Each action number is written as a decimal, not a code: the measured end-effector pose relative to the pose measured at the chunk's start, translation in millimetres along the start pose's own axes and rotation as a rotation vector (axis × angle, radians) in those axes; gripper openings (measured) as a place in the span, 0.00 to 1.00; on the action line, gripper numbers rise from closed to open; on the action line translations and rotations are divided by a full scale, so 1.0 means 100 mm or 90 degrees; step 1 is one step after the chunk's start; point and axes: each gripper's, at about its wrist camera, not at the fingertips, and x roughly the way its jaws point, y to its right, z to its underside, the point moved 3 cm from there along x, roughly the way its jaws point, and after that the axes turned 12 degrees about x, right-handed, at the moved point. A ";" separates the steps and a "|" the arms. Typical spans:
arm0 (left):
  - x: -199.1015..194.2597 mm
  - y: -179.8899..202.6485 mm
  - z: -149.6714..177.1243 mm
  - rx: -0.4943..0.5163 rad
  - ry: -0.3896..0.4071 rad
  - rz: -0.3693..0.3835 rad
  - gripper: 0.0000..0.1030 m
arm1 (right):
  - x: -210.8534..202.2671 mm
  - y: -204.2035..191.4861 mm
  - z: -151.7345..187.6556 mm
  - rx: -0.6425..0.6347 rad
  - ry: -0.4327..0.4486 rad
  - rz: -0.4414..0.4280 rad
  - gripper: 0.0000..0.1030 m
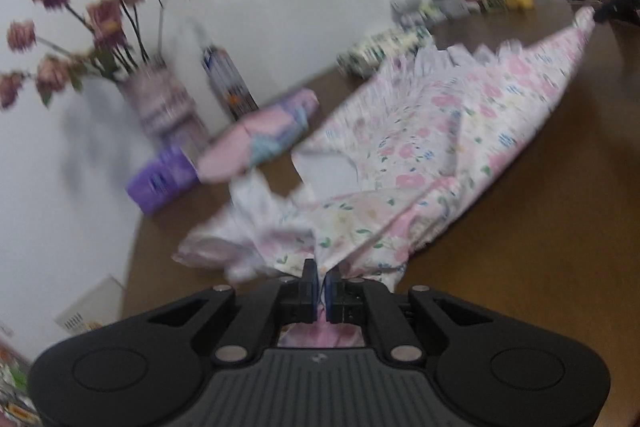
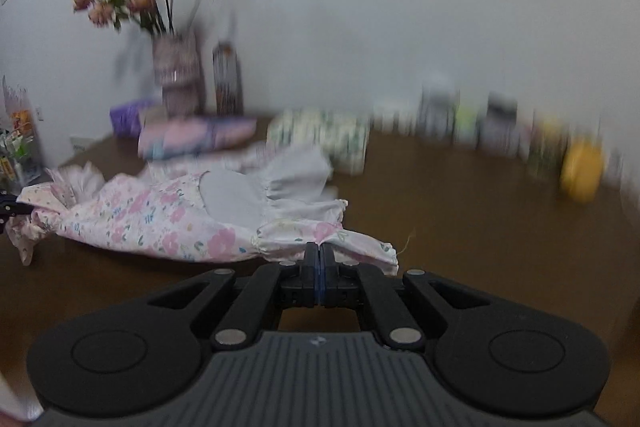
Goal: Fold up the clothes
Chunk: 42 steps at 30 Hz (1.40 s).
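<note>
At bottom centre of the left wrist view, the left tongs point(image 1: 321, 281) are seen clamped on a bunched edge of the floral garment point(image 1: 420, 147); pink cloth is also visible behind the fingers, inside the frame of the tool. From there the garment is stretched toward the upper right of the frame, where its far corner is gripped by the right tongs point(image 1: 600, 15), seen only as a dark blurred tip. The cloth is held partly above the brown counter point(image 1: 540, 227).

At bottom centre of the right wrist view, the right tongs point(image 2: 319, 257) are closed on a ruffled hem; the garment point(image 2: 160, 219) is spread toward the left edge of the frame, where the dark tip of the left tongs point(image 2: 10, 207) is noted at its far end.

Toward the upper left of both views, a vase of pink flowers point(image 1: 160, 99), a purple box point(image 1: 160, 179) and a folded pink item point(image 1: 256, 143) are recorded near the wall. A row of blurred containers point(image 2: 480, 131) is noted along the back of the counter. Both frames are motion-blurred.
</note>
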 end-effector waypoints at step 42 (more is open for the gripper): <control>-0.71 0.21 0.32 -0.343 0.053 -0.045 0.83 | -0.45 0.16 0.84 0.148 0.034 -0.056 0.55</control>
